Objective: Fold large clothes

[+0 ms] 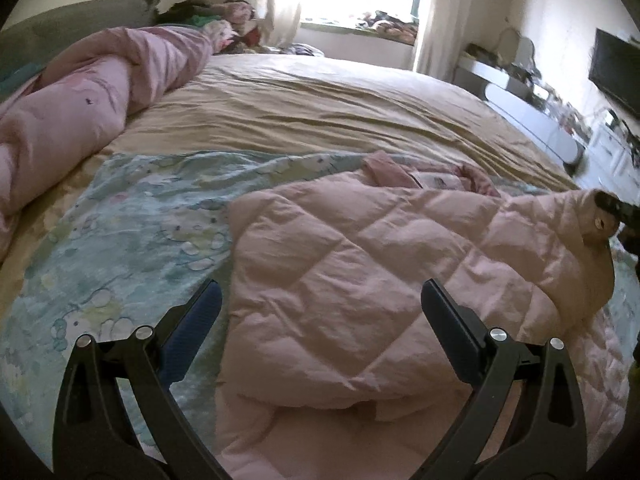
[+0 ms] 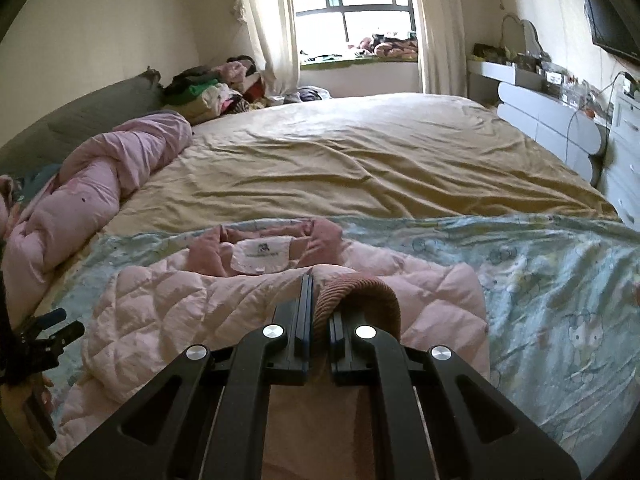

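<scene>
A pale pink quilted jacket (image 1: pixel 340 280) lies on a light blue cartoon-print sheet (image 1: pixel 140 240) on the bed; it also shows in the right wrist view (image 2: pixel 180 312), collar and white label (image 2: pixel 260 258) away from me. My left gripper (image 1: pixel 320 304) is open and empty, hovering over the jacket's left edge. My right gripper (image 2: pixel 318 312) is shut on the jacket's ribbed pink cuff (image 2: pixel 360 292), holding a sleeve folded over the body. The right gripper (image 1: pixel 612 208) also shows at the right edge of the left wrist view, pinching the lifted fabric.
A rolled pink duvet (image 2: pixel 100 172) lies along the left of the tan bedsheet (image 2: pixel 360 152). A clothes pile (image 2: pixel 216 84) sits at the bed's far left corner. White drawers and a dresser (image 2: pixel 560 120) stand to the right. The window (image 2: pixel 356 4) is behind.
</scene>
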Demonstrator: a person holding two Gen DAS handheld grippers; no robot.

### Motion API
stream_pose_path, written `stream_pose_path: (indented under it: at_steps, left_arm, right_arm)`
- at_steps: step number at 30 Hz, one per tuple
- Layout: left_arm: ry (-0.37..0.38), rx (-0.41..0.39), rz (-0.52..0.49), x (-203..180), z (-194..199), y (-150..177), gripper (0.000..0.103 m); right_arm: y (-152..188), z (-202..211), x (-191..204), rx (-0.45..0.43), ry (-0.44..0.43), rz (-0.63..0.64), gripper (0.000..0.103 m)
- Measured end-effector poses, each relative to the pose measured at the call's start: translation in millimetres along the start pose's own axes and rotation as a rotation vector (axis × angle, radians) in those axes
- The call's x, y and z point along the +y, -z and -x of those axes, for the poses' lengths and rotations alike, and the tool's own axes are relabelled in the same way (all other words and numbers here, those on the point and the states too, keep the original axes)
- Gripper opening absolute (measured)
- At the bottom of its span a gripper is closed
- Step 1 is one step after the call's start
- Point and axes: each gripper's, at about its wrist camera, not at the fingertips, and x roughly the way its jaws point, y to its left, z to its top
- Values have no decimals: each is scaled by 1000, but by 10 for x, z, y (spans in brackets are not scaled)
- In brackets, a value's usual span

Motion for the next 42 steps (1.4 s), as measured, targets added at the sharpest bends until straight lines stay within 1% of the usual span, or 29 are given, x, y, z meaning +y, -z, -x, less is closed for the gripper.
stream_pose_path:
  at_steps: [5, 8, 10, 12, 13, 14, 18, 19, 20, 23, 26, 28, 30, 32, 34, 39, 42]
  left_arm:
    - [21, 11, -25, -79, -41, 26, 93]
    - [50, 33, -36, -143, -85, 55, 93]
    - [64, 67, -61, -218, -148, 90, 93]
    - [57, 96, -93, -294, -213, 141, 93]
    - [64, 117, -105, -328, -260, 177, 93]
    - [64, 131, -105, -342, -289, 199, 92]
    - [77, 156, -84, -305, -353, 246, 92]
    - [82, 162, -77, -289, -364, 256, 92]
    - [85, 163, -73, -282, -372, 265, 92]
    - [88, 171, -69, -272, -408, 300, 92]
    - [87, 177, -66, -279, -434, 314, 92]
    - [87, 177, -66, -282, -433, 313, 92]
    - [87, 177, -65, -285, -431, 314, 92]
    - [86, 177, -67, -286, -433, 314, 92]
    - [87, 177, -67, -282, -433, 312, 92]
    - [88, 177, -65, -283, -434, 312, 92]
    - [87, 176, -67, -282, -432, 312, 92]
  right_arm:
    - [34, -27, -18, 7, 6, -9, 6]
    - [29, -44, -8, 14, 12, -16, 8]
    - [36, -55, -1, 17, 15, -16, 8]
    - [31, -56, -1, 16, 18, -15, 11]
    - [32, -60, 0, 15, 24, -14, 14]
    - [34, -58, 2, 14, 26, -16, 19]
    - [58, -34, 8, 12, 21, -21, 25]
    - [66, -21, 7, 8, 28, -18, 30]
    - [71, -3, 4, 2, 38, -16, 35]
    - [45, 125, -29, -45, 74, -20, 43]
    - [6, 248, 8, -83, 82, -5, 47]
    - [-12, 281, 97, -88, 58, 27, 50]
    - [-5, 255, 229, -74, 27, 57, 54]
    - [33, 153, 406, -32, -22, 92, 56]
    - [88, 29, 579, 18, -46, 127, 57]
    - [256, -259, 863, 120, -75, 173, 60]
    - [322, -389, 933, 162, -81, 185, 65]
